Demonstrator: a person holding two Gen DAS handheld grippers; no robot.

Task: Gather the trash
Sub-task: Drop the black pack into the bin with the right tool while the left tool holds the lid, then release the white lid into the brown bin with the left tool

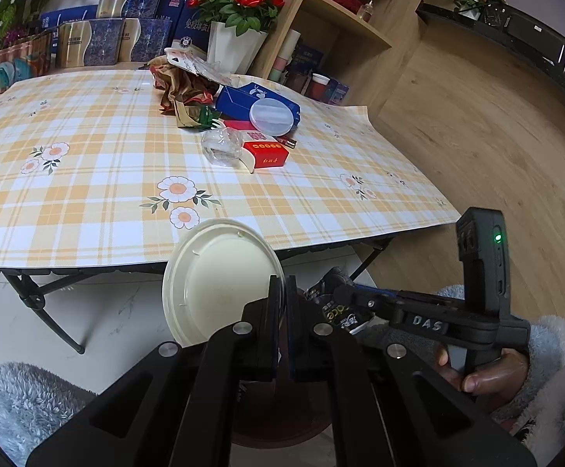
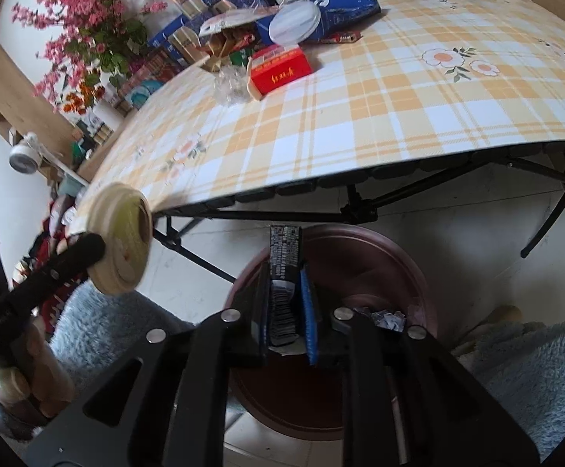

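My left gripper (image 1: 284, 284) is shut on the rim of a cream plastic bowl (image 1: 220, 284), held on edge in front of the table's near edge. In the right wrist view the same bowl (image 2: 121, 237) hangs at the left. My right gripper (image 2: 284, 272) hovers over a maroon basin (image 2: 360, 257) on the floor. A black printed packet (image 2: 284, 257) stands between its jaws, leaning on the left finger with a gap to the blue pad. A trash pile lies on the checked table (image 1: 88, 194): a red box (image 1: 267, 151), crumpled clear plastic (image 1: 222, 148), a round clear lid (image 1: 271, 116), a blue box (image 1: 239, 97) and brown wrappers (image 1: 183, 89).
Crumpled paper (image 2: 385, 319) lies in the basin. Black folding legs (image 2: 360, 210) run under the table. A white pot of red roses (image 1: 236, 46) and gift boxes stand behind the pile, with a wooden shelf (image 1: 341, 19) to the right. Grey fluffy fabric (image 1: 21, 401) lies low on both sides.
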